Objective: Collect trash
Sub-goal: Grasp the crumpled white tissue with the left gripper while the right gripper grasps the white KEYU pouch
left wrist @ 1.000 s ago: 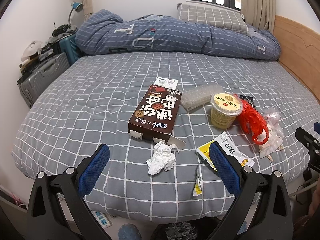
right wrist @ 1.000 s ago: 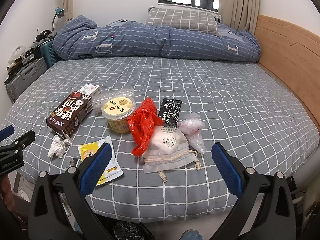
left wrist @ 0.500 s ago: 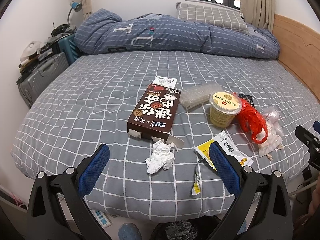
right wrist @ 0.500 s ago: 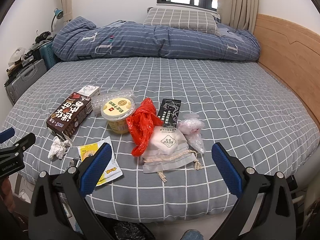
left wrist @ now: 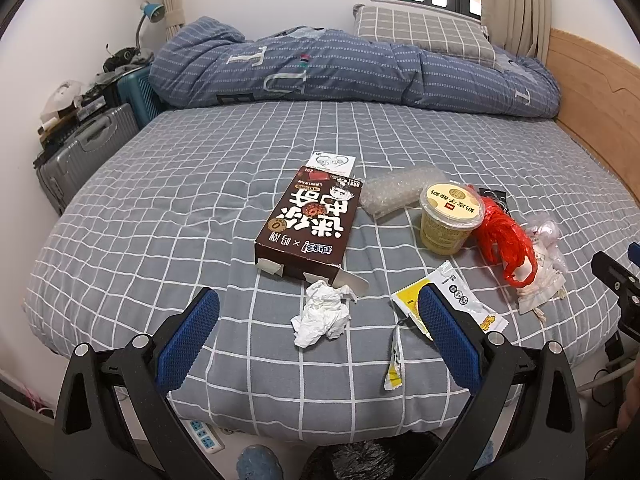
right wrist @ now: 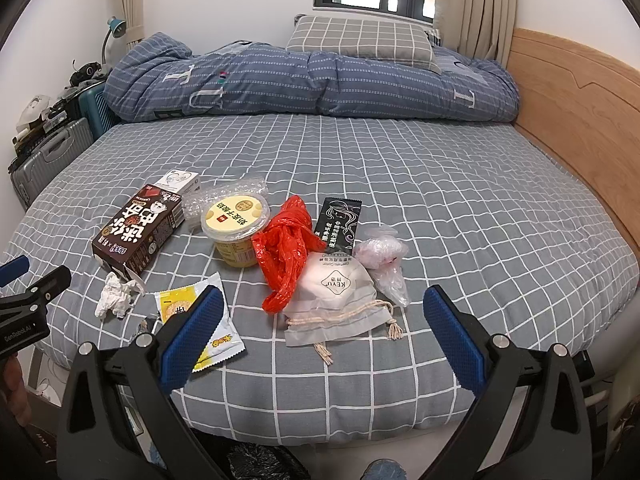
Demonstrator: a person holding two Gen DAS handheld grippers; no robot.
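Bed (right wrist: 460, 184) in grey checked sheet, folded blue quilt (right wrist: 320, 84) and pillow (right wrist: 360, 42) at far end; grey suitcase (left wrist: 80, 152) standing alongside at left. Trash clustered near front edge of mattress.

Left to right across cluster: brown snack carton (left wrist: 310, 224), end flap open, small white box (left wrist: 332, 160) behind; bubble-wrap piece (left wrist: 396, 194) just beside carton; yellow lidded cup (right wrist: 235, 228) upright; red plastic bag (right wrist: 288, 252) touching cup; white drawstring pouch (right wrist: 340, 304) partly under bag; black sachet (right wrist: 338, 226); clear crumpled bag (right wrist: 382, 258).

Nearest edge: yellow-white wrapper (left wrist: 452, 300), crumpled tissue (left wrist: 324, 314), torn wrapper strip (left wrist: 394, 360).

Left gripper (left wrist: 318, 340): jaws spread wide, empty, framing tissue, not touching. Right gripper (right wrist: 324, 336): jaws spread wide, empty, framing pouch. Dark bag mouth (left wrist: 360, 460) on floor below bed edge, presumably for collection.

Likely hazards: fingers pressing into soft sheet and pinching fabric along with tissue; flat wrapper sliding instead of lifting; cup tipping if bag dragged against it; drawstrings snagging on neighbouring items; strip slipping off mattress edge.
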